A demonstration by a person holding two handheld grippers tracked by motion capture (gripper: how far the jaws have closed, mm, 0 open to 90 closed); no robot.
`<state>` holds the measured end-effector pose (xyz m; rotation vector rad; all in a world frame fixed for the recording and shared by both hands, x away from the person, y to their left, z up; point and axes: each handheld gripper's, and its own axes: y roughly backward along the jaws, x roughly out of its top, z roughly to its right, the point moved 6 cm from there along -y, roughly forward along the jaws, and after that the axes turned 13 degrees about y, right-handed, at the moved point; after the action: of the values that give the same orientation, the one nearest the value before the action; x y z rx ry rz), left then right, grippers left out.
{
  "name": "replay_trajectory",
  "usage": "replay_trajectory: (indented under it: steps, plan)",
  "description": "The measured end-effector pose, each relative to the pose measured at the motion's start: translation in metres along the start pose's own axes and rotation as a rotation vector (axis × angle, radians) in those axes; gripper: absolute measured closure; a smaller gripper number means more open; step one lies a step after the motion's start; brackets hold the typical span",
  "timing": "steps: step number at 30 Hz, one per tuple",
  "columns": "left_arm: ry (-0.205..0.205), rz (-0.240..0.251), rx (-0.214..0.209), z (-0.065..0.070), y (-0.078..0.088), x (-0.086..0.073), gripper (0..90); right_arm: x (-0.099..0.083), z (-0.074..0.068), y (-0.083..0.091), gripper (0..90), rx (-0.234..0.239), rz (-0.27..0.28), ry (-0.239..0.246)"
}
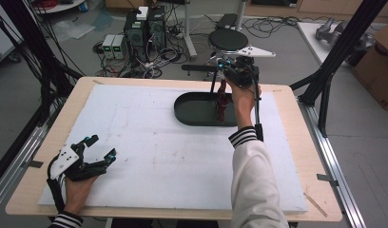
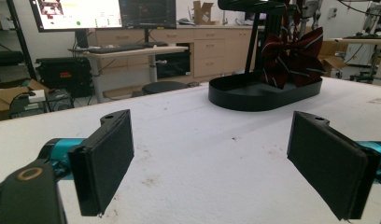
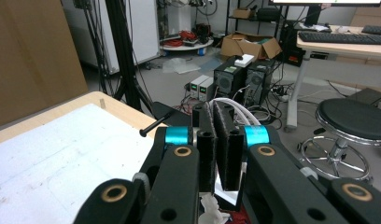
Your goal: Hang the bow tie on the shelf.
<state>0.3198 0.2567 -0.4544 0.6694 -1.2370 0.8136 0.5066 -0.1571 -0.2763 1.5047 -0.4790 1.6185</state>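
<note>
The bow tie [image 1: 221, 103], dark red with pale stripes, hangs over the black oval tray [image 1: 192, 110] at the far side of the surface [image 1: 149, 142], beside a thin black post [image 1: 213, 81] that rises from the tray. It dangles from the right tongs [image 1: 226, 71], whose jaws are pressed together on something white [image 3: 226, 186], probably the tie's strap or clip. The step looks like hanging the tie on the stand's crossbar [image 1: 199, 68]. To do it well, keep the pinch firm, carry the strap level with the bar, slide it over the bar's free end, and let go only once the tie's weight rests on the bar. The left tongs [image 1: 101, 146] lie spread and empty near the front left corner, well apart from the tray.
</note>
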Motion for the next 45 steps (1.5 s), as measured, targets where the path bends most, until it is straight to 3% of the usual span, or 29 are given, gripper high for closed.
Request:
replay_trajectory:
  steps: [26, 45]
  plan:
    - [0.001, 0.004, -0.003, 0.0, 0.0, 0.0, 15.0, -0.011, -0.024, -0.049, 87.8, 0.01, -0.028, -0.034]
    - [0.001, 0.002, -0.003, -0.001, 0.0, 0.0, 15.0, -0.016, -0.029, -0.074, 87.7, 0.004, -0.089, -0.014]
